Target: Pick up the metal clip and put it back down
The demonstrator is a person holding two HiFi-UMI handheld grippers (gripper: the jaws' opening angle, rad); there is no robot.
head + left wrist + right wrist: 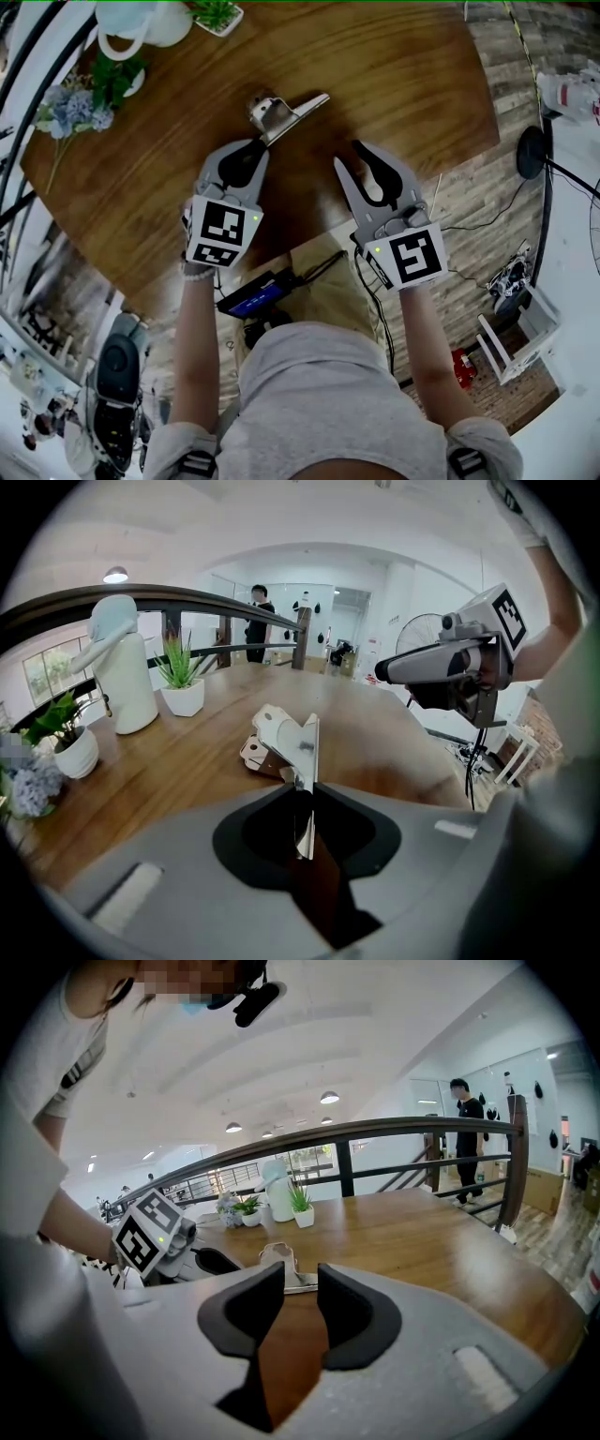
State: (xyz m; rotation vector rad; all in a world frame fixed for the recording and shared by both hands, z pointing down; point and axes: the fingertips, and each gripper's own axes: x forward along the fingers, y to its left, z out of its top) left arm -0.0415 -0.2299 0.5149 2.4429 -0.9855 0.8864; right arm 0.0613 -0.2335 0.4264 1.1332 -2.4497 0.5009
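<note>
Metal clip (278, 114), shiny folded steel, flat handle, on smooth wooden tabletop (403, 94)

Table (412, 84): the metal clip (281, 112) lies ahead of you, left of centre. One of its handles stands between the closing jaws of your left gripper (262, 142). Your right gripper (349, 155) is to the right, apart from the clip, with nothing between its jaws. At the far left edge stands a jug (141, 23), with a potted plant (217, 14) to its right and flowers (80, 105) nearer you.
</note>
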